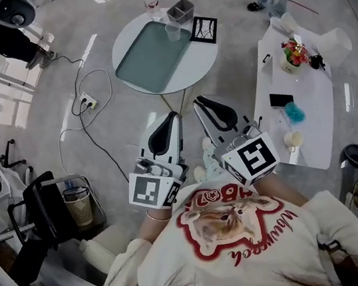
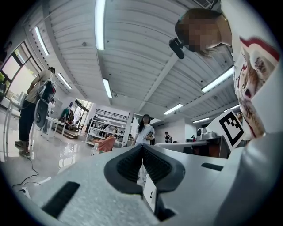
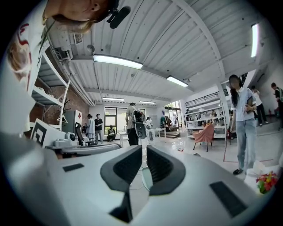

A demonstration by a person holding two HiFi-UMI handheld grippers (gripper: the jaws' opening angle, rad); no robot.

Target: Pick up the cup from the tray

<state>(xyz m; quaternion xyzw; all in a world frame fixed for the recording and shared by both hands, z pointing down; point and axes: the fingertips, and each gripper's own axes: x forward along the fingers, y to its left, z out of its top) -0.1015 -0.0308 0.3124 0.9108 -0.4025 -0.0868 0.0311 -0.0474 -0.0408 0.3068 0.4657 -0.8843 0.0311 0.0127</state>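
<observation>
The clear plastic cup (image 1: 173,31) stands upright at the far corner of the teal tray (image 1: 146,63), on the round white surface (image 1: 124,45). Both claws hang well short of the tray. The left claw (image 1: 173,114) is clenched on nothing, and so is the right claw (image 1: 198,102); each one's own view shows its pads together.

The step in hand looks like the approach. The right claw seems the better choice, as the cup sits on that side of the tray. It must spread its jaws before it arrives, come in level and straddle the cup at mid-height. The thin wall will likely buckle, so squeeze gently. Beyond the tray stand a water bottle (image 1: 152,0) and a grey bin (image 1: 180,11); lift straight up, clear of them.
</observation>
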